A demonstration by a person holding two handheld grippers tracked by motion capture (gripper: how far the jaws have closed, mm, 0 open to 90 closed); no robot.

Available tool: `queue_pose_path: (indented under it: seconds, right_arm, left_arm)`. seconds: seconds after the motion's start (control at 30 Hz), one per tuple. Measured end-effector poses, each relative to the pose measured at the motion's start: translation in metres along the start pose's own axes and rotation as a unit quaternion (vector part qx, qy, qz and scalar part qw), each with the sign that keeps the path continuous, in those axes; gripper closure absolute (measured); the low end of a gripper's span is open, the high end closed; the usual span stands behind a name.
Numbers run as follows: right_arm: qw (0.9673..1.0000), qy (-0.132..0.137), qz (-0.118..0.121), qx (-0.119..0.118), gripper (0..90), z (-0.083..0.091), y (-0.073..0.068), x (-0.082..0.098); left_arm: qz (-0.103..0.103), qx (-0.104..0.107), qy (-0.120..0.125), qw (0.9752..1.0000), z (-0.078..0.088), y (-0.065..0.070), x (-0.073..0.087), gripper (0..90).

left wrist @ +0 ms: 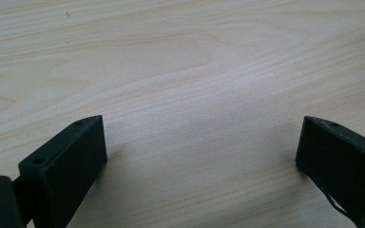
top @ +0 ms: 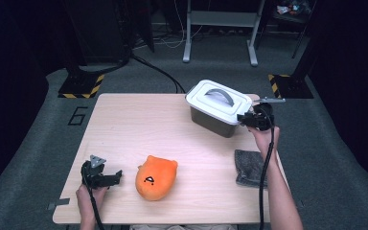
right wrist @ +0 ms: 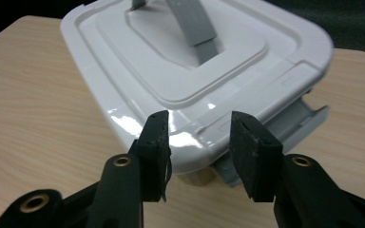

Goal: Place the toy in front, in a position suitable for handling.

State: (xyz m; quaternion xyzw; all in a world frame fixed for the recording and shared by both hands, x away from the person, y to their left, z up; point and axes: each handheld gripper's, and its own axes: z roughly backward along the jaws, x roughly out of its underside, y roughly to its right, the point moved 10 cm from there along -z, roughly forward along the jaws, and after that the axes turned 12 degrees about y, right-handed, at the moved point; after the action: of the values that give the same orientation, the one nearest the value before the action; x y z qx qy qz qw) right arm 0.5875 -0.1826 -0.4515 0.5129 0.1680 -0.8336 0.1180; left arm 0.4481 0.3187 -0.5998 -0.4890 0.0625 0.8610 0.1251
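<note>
fingers (right wrist: 157, 137) of right gripper (right wrist: 198, 142) straddle white lid (right wrist: 171, 61) edge, forearm outstretched.

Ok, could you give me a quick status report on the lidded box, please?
Right gripper open at lid edge of box. Left gripper open, idle. Nothing in the way.

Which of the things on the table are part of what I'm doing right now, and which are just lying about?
In the job:
- right gripper, jaws at the rim of the white lid
- lidded box at the table's far right

Lying about:
- orange plush toy, near the front edge
- grey cloth, at the right edge
- left gripper, open over bare table
</note>
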Motion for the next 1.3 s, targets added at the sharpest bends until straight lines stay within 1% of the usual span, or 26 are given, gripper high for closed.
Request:
queue_pose_path:
  seconds: [0.07,0.1,0.13,0.17,0.2,0.23,0.3,0.33,0.47,0.53,0.57,0.7,0.77,0.8,0.83,0.87,0.9,0.93,0.97,1.07,1.1,1.2,1.27,1.3]
  right_arm:
    - [0.9998,0.009,-0.005,0.019,57.8,0.003,0.011,-0.003]
    - [0.9996,0.01,-0.005,0.028,57.9,0.004,0.017,-0.004]
    - [0.9993,0.01,-0.011,0.034,58.0,0.003,0.023,-0.004]
    - [0.999,0.009,-0.012,0.042,58.2,0.003,0.029,-0.004]
    - [0.9986,0.009,-0.01,0.052,58.5,0.002,0.036,-0.004]
    - [0.998,0.006,-0.014,0.061,59.1,0.0,0.041,-0.003]
    - [0.9974,0.005,-0.017,0.07,60.8,-0.004,0.049,-0.002]
    - [0.9967,0.0,-0.017,0.079,61.2,-0.007,0.054,0.0]
    - [0.9957,0.0,-0.033,0.087,63.3,-0.018,0.064,0.003]
    - [0.9955,0.003,-0.038,0.087,64.4,-0.022,0.066,0.003]
    - [0.9952,0.004,-0.038,0.089,65.4,-0.024,0.068,0.003]
    - [0.9942,0.0,-0.044,0.098,68.5,-0.03,0.075,0.004]
    - [0.9943,0.001,-0.053,0.092,69.7,-0.032,0.076,0.005]
    - [0.9948,0.003,-0.047,0.09,70.0,-0.033,0.077,0.005]
    - [0.9949,0.001,-0.054,0.086,70.6,-0.034,0.076,0.005]
    - [0.9953,-0.001,-0.051,0.083,71.5,-0.036,0.076,0.006]
    - [0.9955,-0.001,-0.05,0.081,72.9,-0.036,0.075,0.006]
    - [0.9957,-0.001,-0.049,0.079,73.8,-0.036,0.075,0.005]
    - [0.9957,-0.001,-0.044,0.081,73.9,-0.036,0.076,0.005]
    - [0.9956,-0.002,-0.045,0.082,74.1,-0.036,0.075,0.006]
    - [0.9956,-0.002,-0.046,0.082,74.1,-0.036,0.075,0.006]
    - [0.9958,-0.007,-0.05,0.076,73.9,-0.034,0.073,0.007]
    - [0.9961,-0.009,-0.047,0.074,73.7,-0.033,0.07,0.007]
    - [0.9962,-0.012,-0.047,0.072,73.6,-0.031,0.069,0.008]
  left_arm:
    - [0.0,0.0,0.0,1.0,0.0,0.0,0.0,2.8]
    - [0.0,0.0,0.0,1.0,0.0,0.0,0.0,2.8]
    - [0.0,0.0,0.0,1.0,0.0,0.0,0.0,2.8]
    - [0.0,0.001,-0.003,1.0,0.0,0.0,0.0,2.8]
    - [0.0,0.002,-0.002,1.0,0.0,0.0,0.0,2.8]
    - [0.0,0.0,0.0,1.0,0.0,0.0,0.0,2.8]
    - [0.0,0.0,0.0,1.0,0.0,0.0,0.0,2.8]
    - [0.0,0.0,0.0,1.0,0.0,0.0,0.0,2.8]
    - [0.0,0.003,-0.004,1.0,0.001,0.0,0.0,2.8]
    - [0.0,0.0,0.0,1.0,0.0,0.0,0.0,2.8]
    - [0.0,0.002,-0.004,1.0,0.001,0.0,0.0,2.8]
    - [0.0,0.003,-0.004,1.0,0.001,0.0,0.0,2.8]
    - [0.0,0.003,-0.004,1.0,0.001,0.0,0.0,2.8]
    - [0.0,0.003,-0.004,1.0,0.001,0.0,0.0,2.8]
    - [0.001,0.003,-0.004,1.0,0.001,0.0,0.0,2.8]
    - [0.0,0.003,-0.004,1.0,0.001,0.0,0.0,2.8]
    - [0.002,-0.001,0.002,1.0,-0.001,0.0,0.0,2.8]
    - [0.001,0.001,-0.002,1.0,0.0,0.0,0.0,2.8]
    - [0.001,0.003,-0.004,1.0,0.001,0.0,0.0,2.8]
    - [0.0,0.003,-0.004,1.0,0.001,0.0,0.0,2.8]
    - [0.002,0.001,0.0,1.0,0.0,0.0,0.0,2.8]
    - [0.0,0.003,-0.004,1.0,0.001,0.0,0.0,2.8]
    - [0.001,0.001,0.0,1.0,0.0,0.0,0.0,2.8]
    - [0.0,0.003,-0.004,1.0,0.001,0.0,0.0,2.8]
